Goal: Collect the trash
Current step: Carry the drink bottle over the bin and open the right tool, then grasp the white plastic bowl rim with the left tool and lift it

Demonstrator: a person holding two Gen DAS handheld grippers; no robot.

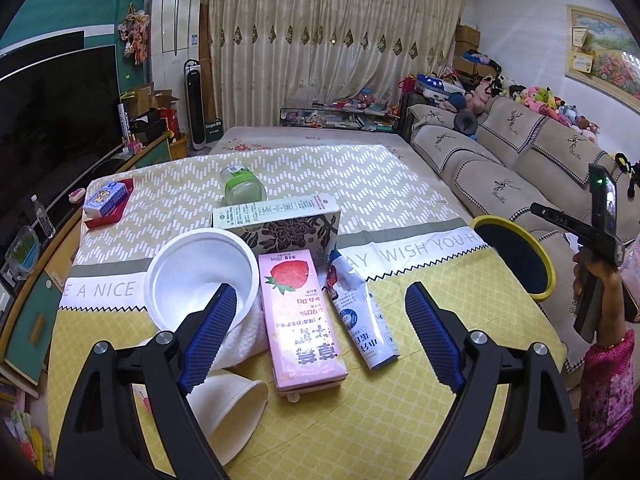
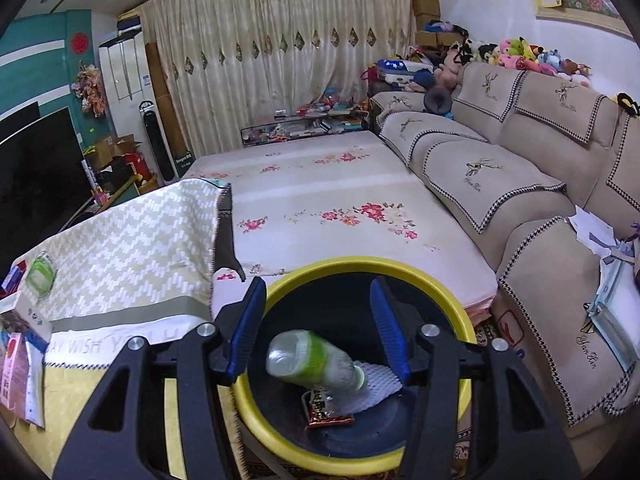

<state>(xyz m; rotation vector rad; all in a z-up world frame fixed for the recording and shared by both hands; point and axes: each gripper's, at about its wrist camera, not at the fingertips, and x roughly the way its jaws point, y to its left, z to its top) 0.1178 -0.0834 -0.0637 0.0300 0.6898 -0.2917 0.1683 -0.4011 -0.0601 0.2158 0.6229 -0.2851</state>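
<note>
Left to right across the patterned tablecloth (image 1: 360, 184): a blue-and-white tissue pack (image 1: 105, 199) lies on a red tray (image 1: 105, 220) at the far left edge, well apart from the clutter in the middle. Nearer the camera, the left gripper (image 1: 320, 336) hangs above the table with its blue-padded jaws spread wide and nothing between them; its left finger crosses in front of a white foam bowl (image 1: 192, 276) lying on its side, mouth toward the camera, with a toppled paper cup (image 1: 236, 412) just below it. Just beside the bowl lies a pink strawberry milk carton (image 1: 302, 320), flat on the cloth, and next to that a flattened white-and-blue pouch (image 1: 362, 316). Behind them stands a floral box (image 1: 280, 228), and beyond it a green-labelled jar (image 1: 242, 184). At the right edge of the table sits the yellow-rimmed bin (image 2: 452, 292), off the cloth and beside the beige sofa (image 2: 540, 184). The right gripper (image 2: 318, 332) hovers over the bin's mouth, jaws parted and holding nothing. Below them a clear plastic bottle (image 2: 316, 362) with a green label, slightly blurred, is inside the bin, above a white foam net (image 2: 380, 388) and a red snack wrapper (image 2: 328, 412) on the dark bottom.
</note>
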